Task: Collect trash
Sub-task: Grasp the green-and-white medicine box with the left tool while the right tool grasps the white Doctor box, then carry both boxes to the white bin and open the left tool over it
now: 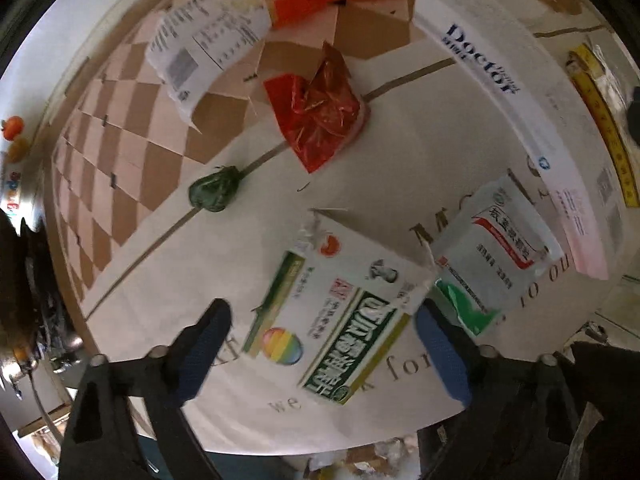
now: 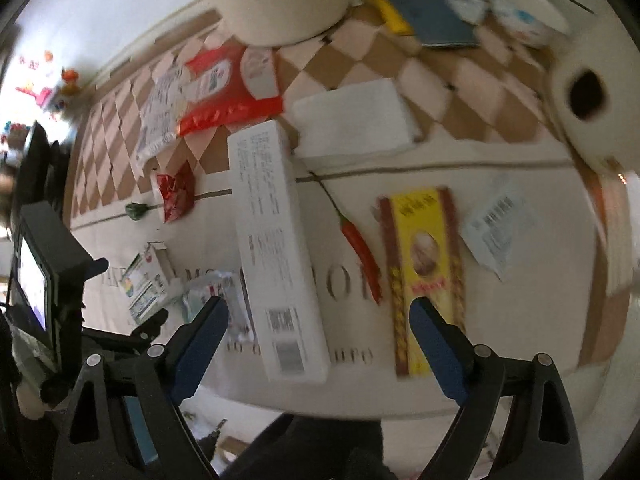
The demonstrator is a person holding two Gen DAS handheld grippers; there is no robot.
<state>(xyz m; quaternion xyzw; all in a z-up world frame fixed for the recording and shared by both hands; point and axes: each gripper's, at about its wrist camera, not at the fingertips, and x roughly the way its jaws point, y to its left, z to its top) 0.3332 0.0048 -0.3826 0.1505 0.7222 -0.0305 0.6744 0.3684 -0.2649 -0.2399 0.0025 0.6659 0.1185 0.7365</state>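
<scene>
both claws gape: left claw (image 1: 324, 328) over green-white box (image 1: 332, 320), seemingly apart.

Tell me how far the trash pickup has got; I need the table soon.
Nothing looks collected yet. Both tools are open and hold nothing: the left tool hovers over the green-and-white carton, the right tool over the long white box. The red wrapper, white sachet and yellow packet remain on the table.
</scene>
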